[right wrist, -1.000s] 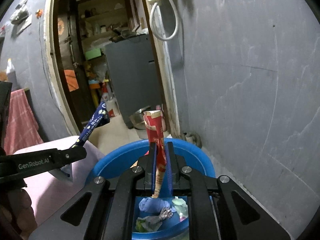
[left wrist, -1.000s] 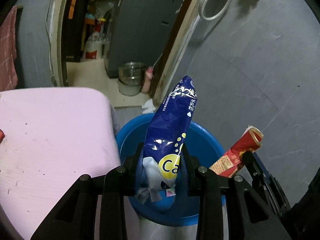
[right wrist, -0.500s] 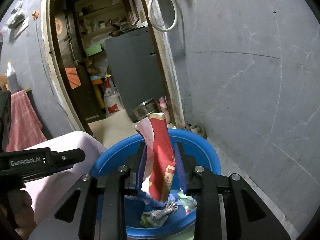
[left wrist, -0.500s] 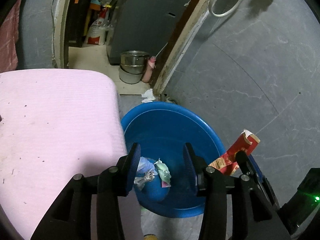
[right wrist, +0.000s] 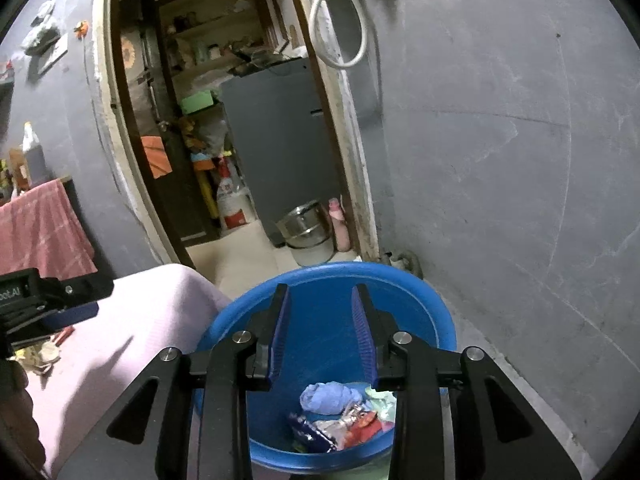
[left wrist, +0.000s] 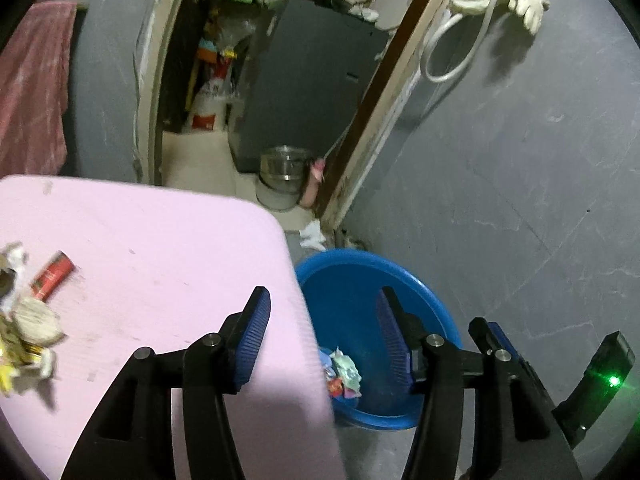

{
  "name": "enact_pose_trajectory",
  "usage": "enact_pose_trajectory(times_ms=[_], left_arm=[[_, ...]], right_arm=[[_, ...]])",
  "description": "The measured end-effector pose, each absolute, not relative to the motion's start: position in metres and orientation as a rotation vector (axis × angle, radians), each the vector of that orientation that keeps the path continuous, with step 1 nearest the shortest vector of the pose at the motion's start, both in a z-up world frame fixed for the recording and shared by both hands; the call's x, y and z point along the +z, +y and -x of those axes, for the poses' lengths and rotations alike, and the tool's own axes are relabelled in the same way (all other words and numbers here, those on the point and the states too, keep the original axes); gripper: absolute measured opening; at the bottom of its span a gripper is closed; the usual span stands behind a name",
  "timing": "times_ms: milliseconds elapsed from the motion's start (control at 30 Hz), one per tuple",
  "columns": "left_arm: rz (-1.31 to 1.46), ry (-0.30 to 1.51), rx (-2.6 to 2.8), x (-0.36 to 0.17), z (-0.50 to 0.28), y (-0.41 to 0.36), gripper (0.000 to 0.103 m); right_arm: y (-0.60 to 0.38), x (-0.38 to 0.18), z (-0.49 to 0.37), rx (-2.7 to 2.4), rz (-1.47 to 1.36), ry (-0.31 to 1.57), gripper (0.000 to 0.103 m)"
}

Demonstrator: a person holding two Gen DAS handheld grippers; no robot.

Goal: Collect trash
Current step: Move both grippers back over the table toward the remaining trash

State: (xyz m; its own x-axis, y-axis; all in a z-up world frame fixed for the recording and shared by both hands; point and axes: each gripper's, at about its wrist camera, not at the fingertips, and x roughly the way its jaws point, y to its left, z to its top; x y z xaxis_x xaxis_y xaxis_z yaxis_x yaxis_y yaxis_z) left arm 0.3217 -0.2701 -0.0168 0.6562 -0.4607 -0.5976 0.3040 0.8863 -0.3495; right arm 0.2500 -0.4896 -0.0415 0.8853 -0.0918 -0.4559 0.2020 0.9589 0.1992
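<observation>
A blue basin [left wrist: 360, 272] stands on the floor beside a pink table [left wrist: 152, 248]; it also shows in the right wrist view [right wrist: 400, 280]. Crumpled wrappers [right wrist: 340, 416] lie inside it, including blue and red ones. My left gripper [left wrist: 322, 320] is open and empty, over the table's right edge and the basin. My right gripper [right wrist: 322, 320] is open and empty, right above the basin. More trash [left wrist: 28, 332] and a red wrapper [left wrist: 52, 278] lie on the table at the far left. The left gripper's body shows at the left edge of the right wrist view [right wrist: 48, 296].
A grey wall [right wrist: 500, 160] rises right behind the basin. An open doorway [left wrist: 248, 100] leads to a room with a grey cabinet and a steel pot [left wrist: 284, 168]. A red cloth [left wrist: 32, 92] hangs at the left. A white hose [right wrist: 344, 20] hangs on the wall.
Both grippers have opened. The blue packet and the red wrapper have dropped into the basin. The left gripper has swung left toward the table, bringing the trash pile into view.
</observation>
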Motion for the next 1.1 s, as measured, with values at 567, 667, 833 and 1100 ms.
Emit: enact_pose_trajectory(times_ms=[567,667,833,1100], left_arm=[[0.154,0.401,-0.292,0.059,-0.243,-0.155,0.090],[0.147,0.363,-0.259,0.064,-0.229,-0.135,0.094],[0.162,0.346,-0.204,0.068,-0.211,-0.099,0.098],[0.123,0.316,-0.102,0.065,-0.186,-0.045,0.100]], right_arm=[[-0.403,0.042,-0.180,-0.040,-0.202,0.220,0.103],[-0.388,0.055,-0.174,-0.017,-0.188,0.187,0.103],[-0.361,0.069,-0.164,0.010,-0.159,0.149,0.103],[-0.316,0.075,-0.161,0.076,-0.134,0.108,0.103]])
